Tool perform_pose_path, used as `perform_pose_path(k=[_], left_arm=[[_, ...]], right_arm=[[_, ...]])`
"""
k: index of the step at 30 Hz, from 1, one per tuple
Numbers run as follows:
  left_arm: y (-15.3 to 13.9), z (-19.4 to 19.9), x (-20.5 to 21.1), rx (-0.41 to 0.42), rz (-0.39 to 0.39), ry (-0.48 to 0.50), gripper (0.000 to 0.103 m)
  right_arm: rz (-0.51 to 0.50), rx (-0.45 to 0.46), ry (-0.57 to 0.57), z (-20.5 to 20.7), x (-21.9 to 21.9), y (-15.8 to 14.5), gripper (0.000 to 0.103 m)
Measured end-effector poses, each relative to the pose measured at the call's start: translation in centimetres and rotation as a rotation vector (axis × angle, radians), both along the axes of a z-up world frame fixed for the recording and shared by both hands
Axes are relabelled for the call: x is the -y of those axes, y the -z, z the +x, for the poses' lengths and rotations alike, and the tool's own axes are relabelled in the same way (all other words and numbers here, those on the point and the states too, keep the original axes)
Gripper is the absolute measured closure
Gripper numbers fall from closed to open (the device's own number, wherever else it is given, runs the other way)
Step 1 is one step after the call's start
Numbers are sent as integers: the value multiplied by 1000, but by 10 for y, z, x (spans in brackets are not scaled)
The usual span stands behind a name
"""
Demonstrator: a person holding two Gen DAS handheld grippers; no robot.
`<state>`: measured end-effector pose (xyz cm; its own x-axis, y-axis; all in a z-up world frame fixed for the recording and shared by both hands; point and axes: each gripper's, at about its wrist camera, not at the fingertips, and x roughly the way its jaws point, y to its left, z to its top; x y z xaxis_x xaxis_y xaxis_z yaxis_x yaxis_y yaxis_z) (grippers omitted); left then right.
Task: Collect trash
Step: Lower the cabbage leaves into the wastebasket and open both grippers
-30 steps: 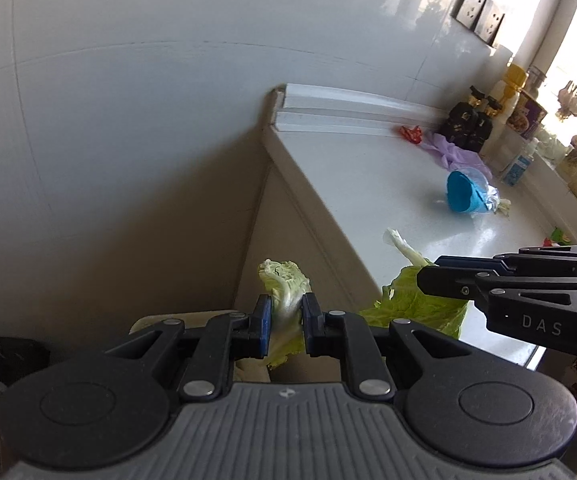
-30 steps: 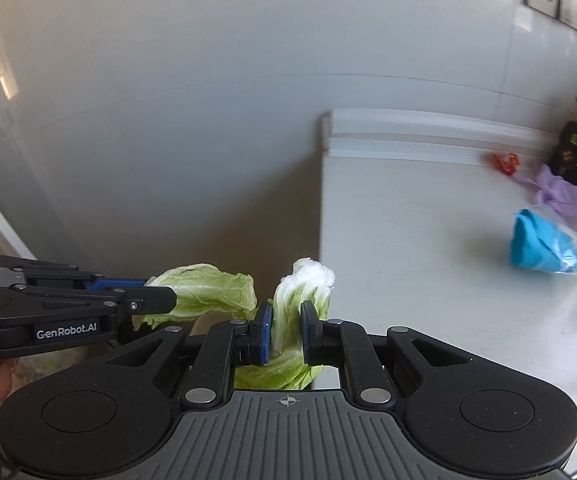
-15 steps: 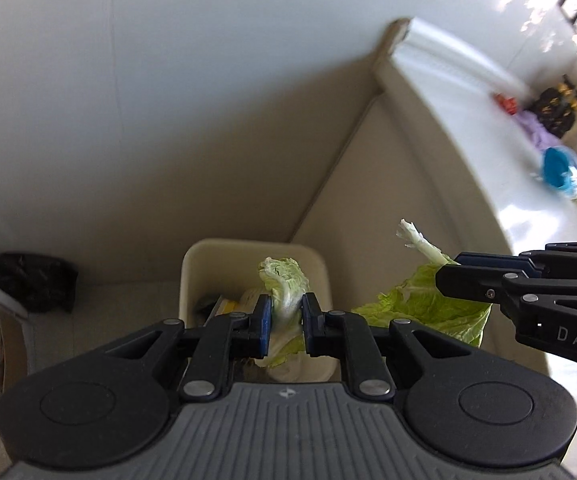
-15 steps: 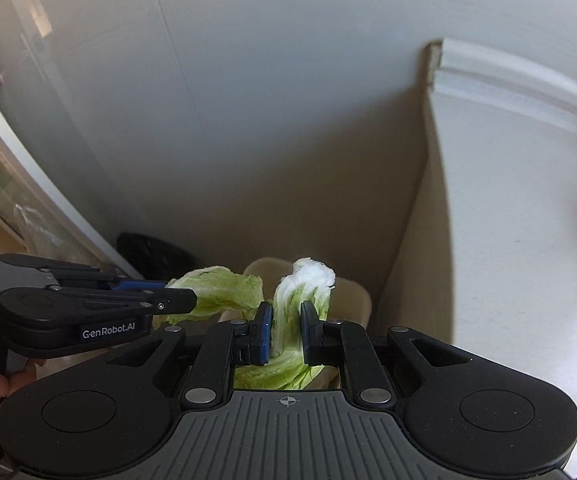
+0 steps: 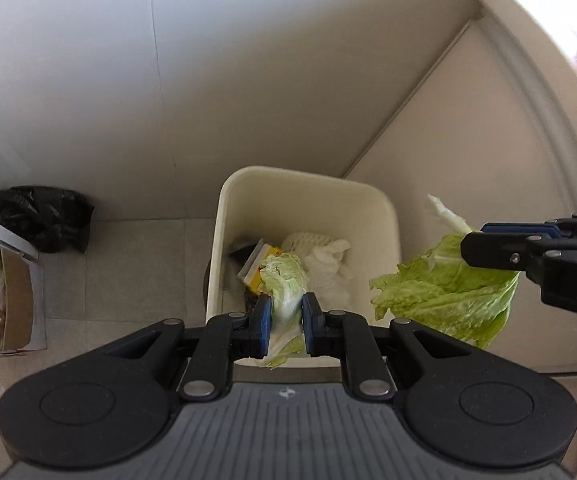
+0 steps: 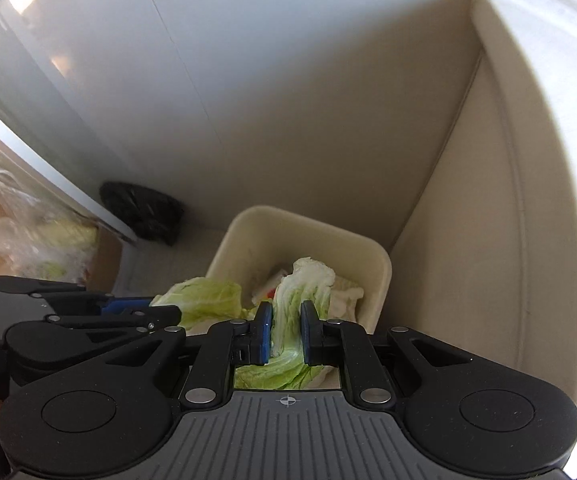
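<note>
Left hand-held gripper (image 5: 283, 322): I am holding it narrow, clamped on a pale green cabbage leaf (image 5: 284, 292) that is hanging right over the open bin (image 5: 224, 216).
Right hand-held gripper (image 6: 284, 334): I am keeping it pinched on a second, bigger cabbage leaf (image 6: 302, 292); in the left wrist view that leaf (image 5: 448, 292) is hanging beside the bin's right rim, partly outside it.
Bin: cream plastic, standing on the tiled floor in the corner between the wall and the side of the bench (image 5: 488, 160), already carrying crumpled tissue (image 5: 328, 264) and a yellow packet (image 5: 254, 268).
Step I am judging: both leaves are over or near the opening and waiting for release.
Risk one: if I am letting go on the right now, the wide floppy leaf may be catching the rim and sliding to the floor.
Risk two: damp leaf may be sticking to a blue pad instead of dropping.
Risk three: the two grippers are working close together, so a sideways correction may be knocking them into each other.
Nearby: a black bag (image 5: 42, 218) is lying by the wall, well apart from the bin.
</note>
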<state>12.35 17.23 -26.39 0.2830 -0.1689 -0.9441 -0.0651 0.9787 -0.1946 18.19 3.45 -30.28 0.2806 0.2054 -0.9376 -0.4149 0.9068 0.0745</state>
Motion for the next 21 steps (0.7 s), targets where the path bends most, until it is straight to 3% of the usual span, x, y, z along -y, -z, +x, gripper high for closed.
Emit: perform_pose_path(k=[10, 21], left_arm=[[20, 24, 2, 1, 10, 2, 88], [25, 44, 15, 26, 32, 22, 88]], right_arm=[[-80, -65, -34, 34, -14, 30, 90], [-124, -63, -34, 45, -24, 33, 90]])
